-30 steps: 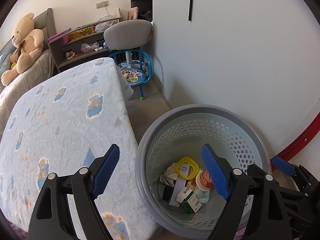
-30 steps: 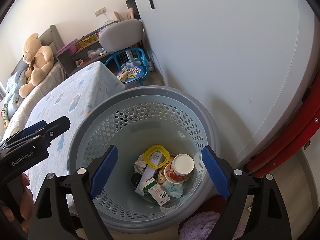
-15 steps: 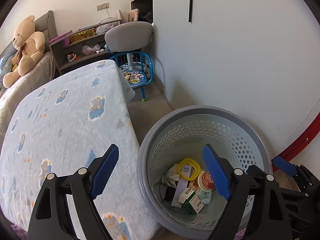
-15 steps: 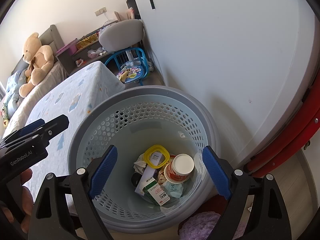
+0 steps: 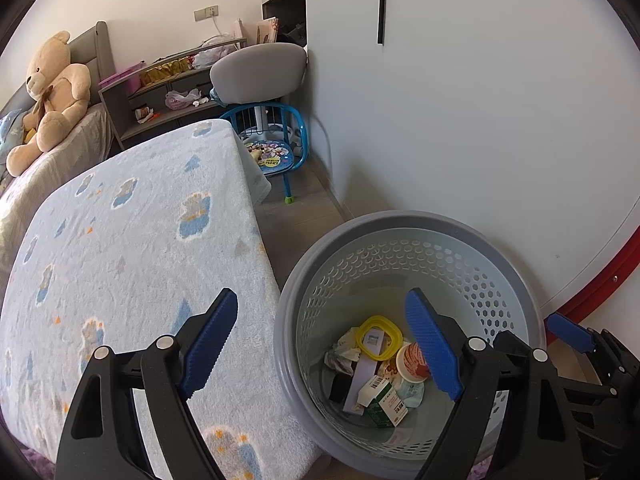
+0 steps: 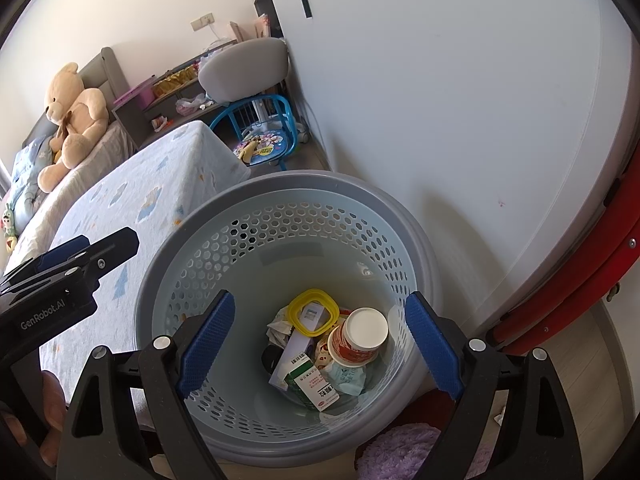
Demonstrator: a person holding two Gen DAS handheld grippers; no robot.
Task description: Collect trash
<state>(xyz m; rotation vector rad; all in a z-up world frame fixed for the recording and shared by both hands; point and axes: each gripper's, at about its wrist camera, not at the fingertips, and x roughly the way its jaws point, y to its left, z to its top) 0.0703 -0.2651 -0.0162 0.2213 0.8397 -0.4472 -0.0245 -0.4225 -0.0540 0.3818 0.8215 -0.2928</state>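
A grey perforated waste basket (image 5: pixel 492 236) (image 6: pixel 192 232) stands on the floor between the bed and the white wall. Inside lie a yellow square lid (image 6: pixel 314 312), a red-and-white cup (image 6: pixel 358 338), a green-and-white carton (image 6: pixel 314 386), crumpled paper (image 5: pixel 340 354) and wrappers. My right gripper (image 6: pixel 320 344) is open and empty, held above the basket's mouth. My left gripper (image 5: pixel 326 346) is open and empty, straddling the basket's left rim and the bed's edge. It also shows at the left of the right wrist view (image 6: pixel 72 264).
A bed with a pale blue patterned blanket (image 5: pixel 132 240) fills the left. A teddy bear (image 5: pixel 52 92) sits at its head. A grey chair (image 5: pixel 256 72), a blue child's chair (image 5: pixel 276 152) and a shelf lie beyond. A red frame (image 6: pixel 580 280) stands right; a purple fluffy thing (image 6: pixel 404 452) lies below.
The left gripper has drifted slightly, so the basket sits a little lower and further right in its view. The right gripper and the trash have not moved.
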